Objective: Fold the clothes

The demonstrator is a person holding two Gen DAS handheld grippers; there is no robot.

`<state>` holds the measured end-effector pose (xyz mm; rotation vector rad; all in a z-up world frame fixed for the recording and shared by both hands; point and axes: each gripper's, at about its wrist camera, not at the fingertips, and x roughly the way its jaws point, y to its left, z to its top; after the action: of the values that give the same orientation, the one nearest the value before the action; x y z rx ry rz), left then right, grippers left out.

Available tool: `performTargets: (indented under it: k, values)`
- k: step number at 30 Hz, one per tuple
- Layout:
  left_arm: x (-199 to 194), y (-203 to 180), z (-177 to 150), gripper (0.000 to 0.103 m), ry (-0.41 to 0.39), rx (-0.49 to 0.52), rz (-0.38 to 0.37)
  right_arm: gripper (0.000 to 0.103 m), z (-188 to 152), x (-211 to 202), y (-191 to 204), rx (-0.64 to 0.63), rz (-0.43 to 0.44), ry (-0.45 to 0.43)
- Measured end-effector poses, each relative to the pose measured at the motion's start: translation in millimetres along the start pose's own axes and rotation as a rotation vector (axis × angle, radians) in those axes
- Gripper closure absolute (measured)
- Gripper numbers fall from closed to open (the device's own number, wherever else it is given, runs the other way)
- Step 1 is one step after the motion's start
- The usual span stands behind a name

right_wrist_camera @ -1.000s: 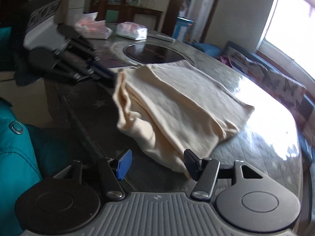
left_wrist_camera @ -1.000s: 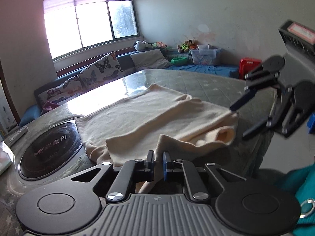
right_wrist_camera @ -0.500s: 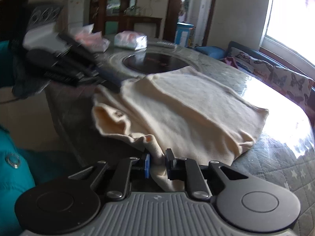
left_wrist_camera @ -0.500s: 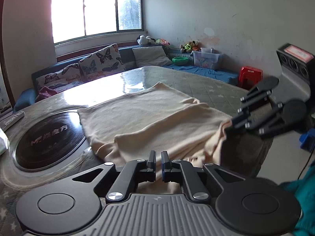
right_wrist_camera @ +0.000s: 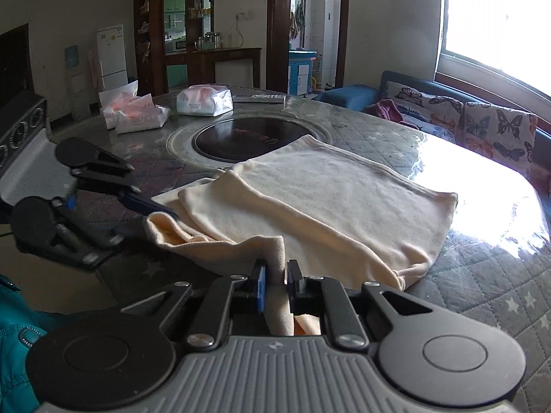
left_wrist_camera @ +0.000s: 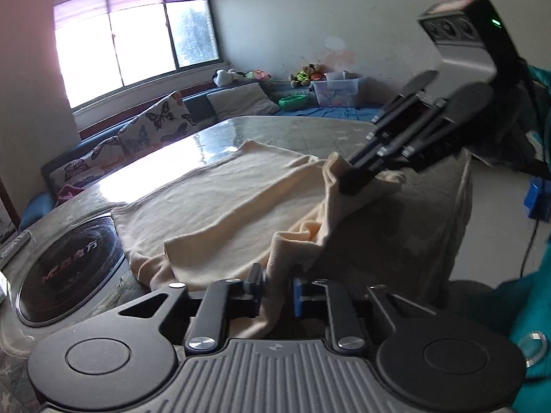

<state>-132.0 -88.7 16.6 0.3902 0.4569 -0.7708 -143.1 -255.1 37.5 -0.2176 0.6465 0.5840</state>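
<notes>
1. Your left gripper (left_wrist_camera: 279, 289) is nearly closed, its pads pinching a hanging fold of the cream garment (left_wrist_camera: 220, 213) at the near edge of the table (left_wrist_camera: 310, 127).
2. Your right gripper (right_wrist_camera: 275, 277) has just closed to a narrow gap and clamps another bunch of the same cloth at that near edge; from the left wrist camera its fingertips are buried in the fabric.
3. You have one garment: soft, matte knit, cream, lying mostly flat across the middle of the table with its near hem lifted and wrinkled between both grippers.
4. The table is rounded, covered by a quilted grey cloth with stars under a glossy clear sheet.
5. One round black glass cooktop (right_wrist_camera: 255, 139) sits sunk in the table, touching the garment's far corner.
6. Three soft plastic tissue packs (right_wrist_camera: 204, 101) lie at the far edge.
</notes>
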Motion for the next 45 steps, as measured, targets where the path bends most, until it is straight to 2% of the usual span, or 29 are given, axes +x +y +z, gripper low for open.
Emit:
performTargets:
  k: [2, 8, 10, 13, 15, 18, 19, 21, 27, 29, 30, 31, 32, 37, 45]
  values:
    - [1.5, 6.8, 5.8, 0.092, -0.003, -0.031, 0.01, 0.087, -3.4, -2.3, 3.5, -0.022, 0.005, 0.006]
    - [4.8, 26.0, 22.6, 0.092, -0.014, -0.122, 0.0, 0.064, -16.6, -2.0, 15.0, -0.095, -0.01, 0.022]
    - [6.4, 28.6, 25.1, 0.092, -0.012, -0.136, -0.003, 0.063, -21.7, 1.0, 17.8, -0.125, -0.029, 0.02]
    - [9.4, 29.2, 25.2, 0.092, 0.002, -0.139, -0.005, 0.067, -25.5, 6.3, 18.3, -0.145, -0.053, 0.018]
    - [8.7, 26.9, 22.5, 0.091, 0.011, -0.127, -0.003, 0.086, -22.7, 9.3, 13.6, -0.114, -0.043, 0.016]
    - [1.9, 19.4, 16.0, 0.086, 0.011, -0.092, 0.017, 0.092, -14.7, 10.2, 2.9, -0.054, -0.016, 0.01]
    - [-1.6, 17.3, 13.2, 0.081, 0.009, -0.079, 0.026, 0.093, -12.0, 9.8, -0.4, -0.039, -0.008, 0.006]
    - [-8.0, 11.7, 6.9, 0.078, 0.005, -0.043, 0.05, 0.094, -6.2, 8.1, -6.9, -0.015, 0.0, -0.001]
    - [-15.4, 0.2, -11.4, 0.078, 0.011, 0.035, 0.093, 0.095, 8.2, 3.2, -15.9, 0.025, 0.0, -0.033]
    - [-14.3, -2.3, -16.1, 0.082, 0.015, 0.066, 0.099, 0.096, 9.4, 2.8, -15.9, 0.027, -0.005, -0.042]
    - [-13.8, -2.2, -18.2, 0.085, 0.016, 0.068, 0.098, 0.097, 9.0, 2.8, -15.2, 0.029, -0.009, -0.045]
    - [-13.1, -1.3, -19.2, 0.094, 0.018, 0.06, 0.098, 0.097, 8.6, 2.9, -14.4, 0.03, -0.014, -0.048]
    - [-13.2, 0.2, -19.6, 0.097, 0.017, 0.046, 0.098, 0.097, 7.8, 2.5, -13.6, 0.032, -0.018, -0.051]
    - [-30.3, 7.1, -11.0, 0.098, -0.046, -0.025, 0.095, 0.098, 2.9, -8.7, -7.2, 0.048, -0.032, -0.098]
    - [-81.2, -11.7, 5.5, 0.098, -0.104, -0.025, 0.066, 0.098, -0.1, -56.9, 10.5, 0.018, -0.026, -0.159]
